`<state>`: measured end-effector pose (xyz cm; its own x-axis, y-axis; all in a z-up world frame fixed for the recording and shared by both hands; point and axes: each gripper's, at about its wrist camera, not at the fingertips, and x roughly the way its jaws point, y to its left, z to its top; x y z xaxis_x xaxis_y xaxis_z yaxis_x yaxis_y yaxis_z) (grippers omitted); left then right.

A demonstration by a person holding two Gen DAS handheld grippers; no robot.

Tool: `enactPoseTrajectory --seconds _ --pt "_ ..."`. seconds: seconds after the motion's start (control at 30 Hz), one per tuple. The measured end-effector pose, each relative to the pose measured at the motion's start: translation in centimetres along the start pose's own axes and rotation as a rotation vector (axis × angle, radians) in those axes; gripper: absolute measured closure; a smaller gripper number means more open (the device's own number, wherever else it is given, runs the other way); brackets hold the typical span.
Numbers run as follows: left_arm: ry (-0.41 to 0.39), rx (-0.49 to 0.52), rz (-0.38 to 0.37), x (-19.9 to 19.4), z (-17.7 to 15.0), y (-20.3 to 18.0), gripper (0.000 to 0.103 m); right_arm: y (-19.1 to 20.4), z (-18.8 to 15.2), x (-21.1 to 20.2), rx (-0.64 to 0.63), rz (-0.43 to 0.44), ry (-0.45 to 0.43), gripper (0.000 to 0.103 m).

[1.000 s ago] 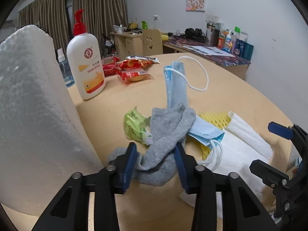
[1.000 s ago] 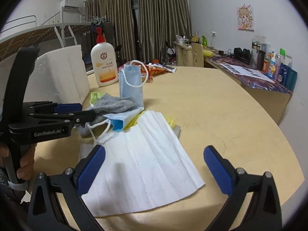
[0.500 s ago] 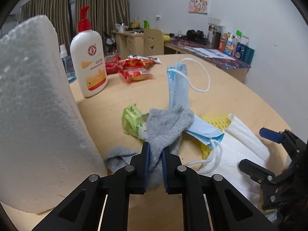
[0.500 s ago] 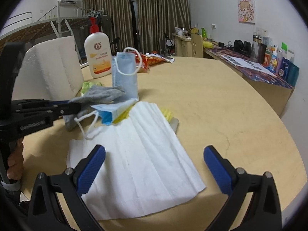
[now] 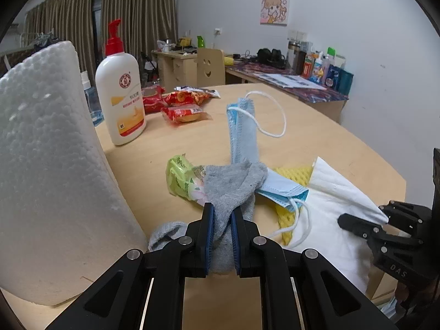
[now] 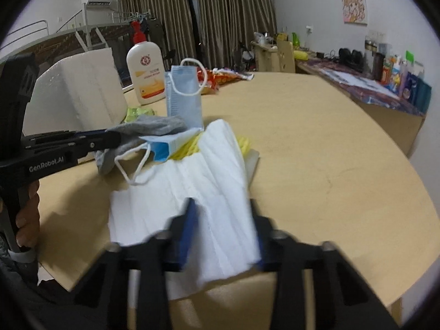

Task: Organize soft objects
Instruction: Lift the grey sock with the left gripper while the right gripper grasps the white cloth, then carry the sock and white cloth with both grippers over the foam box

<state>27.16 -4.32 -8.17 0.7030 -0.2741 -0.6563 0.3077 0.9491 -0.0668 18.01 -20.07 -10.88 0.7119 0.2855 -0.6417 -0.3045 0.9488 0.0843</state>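
My left gripper [image 5: 222, 220] is shut on a grey sock [image 5: 233, 185], which lies in a pile on the round wooden table [image 5: 316, 143]. The sock also shows in the right wrist view [image 6: 150, 125]. Blue face masks [image 5: 243, 132] and a yellow foam net [image 5: 291, 173] lie in the pile. A white tissue sheet [image 6: 209, 192] spreads toward the near table edge. My right gripper [image 6: 224, 231] has its jaws close around the tissue's near part, blurred by motion; the jaws are still a tissue-width apart.
A white foam block [image 5: 49, 178] stands at the left. A lotion pump bottle [image 5: 121, 90] and red snack packets [image 5: 184, 110] sit behind. A green wrapper [image 5: 180, 177] lies by the sock. A desk with bottles [image 5: 324, 66] stands along the far wall.
My left gripper closed on the grey sock and stays shut on it. My right gripper's jaws narrowed from wide open and moved onto the white tissue.
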Motion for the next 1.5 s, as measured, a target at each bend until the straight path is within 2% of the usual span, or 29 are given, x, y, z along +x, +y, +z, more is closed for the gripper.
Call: enactPoseTrajectory --seconds 0.27,0.37,0.47,0.6,0.83,1.2,1.5 --pt "-0.030 0.013 -0.020 -0.7 -0.1 -0.4 0.090 0.2 -0.6 -1.4 0.005 0.019 -0.022 0.096" --pt "-0.047 0.017 -0.023 -1.1 -0.1 -0.5 0.090 0.4 -1.1 -1.4 0.003 0.028 -0.011 0.098" --pt "-0.057 0.015 -0.040 -1.4 0.0 -0.5 0.096 0.4 -1.4 -1.6 0.019 0.032 -0.023 0.098" --pt "-0.081 0.008 -0.048 -2.2 0.1 -0.6 0.096 0.0 -1.4 -2.5 0.058 0.050 -0.067 0.099" --pt "-0.146 0.022 -0.027 -4.5 0.4 -1.1 0.096 0.7 -0.7 -4.6 0.049 0.052 -0.145 0.099" --pt "-0.280 0.000 0.011 -10.9 1.6 -0.6 0.096 1.7 2.1 -8.5 0.020 0.038 -0.284 0.099" --pt "-0.378 -0.006 0.067 -16.3 1.3 -0.5 0.096 3.7 3.3 -12.1 -0.030 0.037 -0.390 0.099"
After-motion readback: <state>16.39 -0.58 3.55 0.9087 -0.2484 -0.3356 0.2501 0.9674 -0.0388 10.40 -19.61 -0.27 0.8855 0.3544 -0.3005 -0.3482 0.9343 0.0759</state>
